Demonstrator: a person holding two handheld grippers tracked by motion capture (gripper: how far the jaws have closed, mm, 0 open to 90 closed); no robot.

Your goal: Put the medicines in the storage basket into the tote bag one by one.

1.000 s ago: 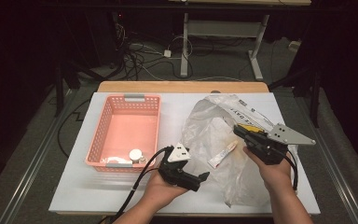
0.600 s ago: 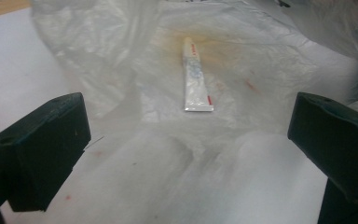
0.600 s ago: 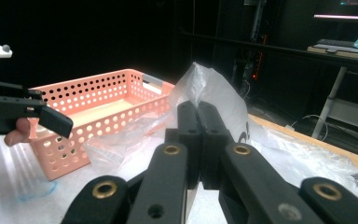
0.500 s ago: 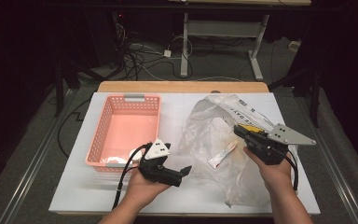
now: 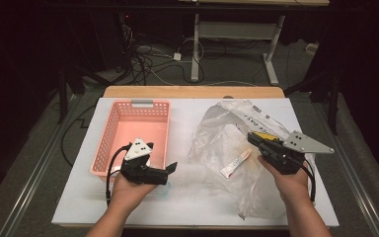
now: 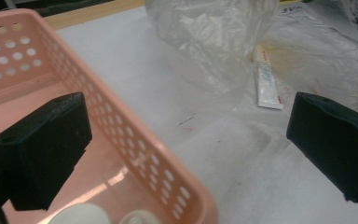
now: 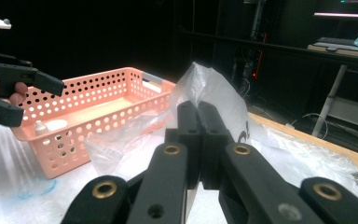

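Note:
My left gripper (image 5: 169, 170) (image 6: 189, 116) is open and empty at the near right corner of the pink basket (image 5: 113, 133); one jaw hangs over the basket's inside, the other over the table. It also shows far left in the right gripper view (image 7: 32, 99). My right gripper (image 5: 252, 138) (image 7: 198, 116) is shut on the clear plastic bag (image 5: 217, 133), whose film rises at the jaws (image 7: 214, 88). A small white tube (image 5: 235, 164) (image 6: 266, 84) lies within the crumpled bag. Small white bottles (image 6: 81, 215) (image 7: 39, 127) sit in the basket's near end.
The white tabletop (image 5: 187, 207) has bare room in front of the basket and the bag. A wooden strip (image 5: 192, 92) runs along the far edge. Beyond it are cables and a desk frame (image 5: 237, 34) on the floor.
My left gripper has drawn back leftward from the bag to the basket's near corner. The right gripper and the bag have stayed put.

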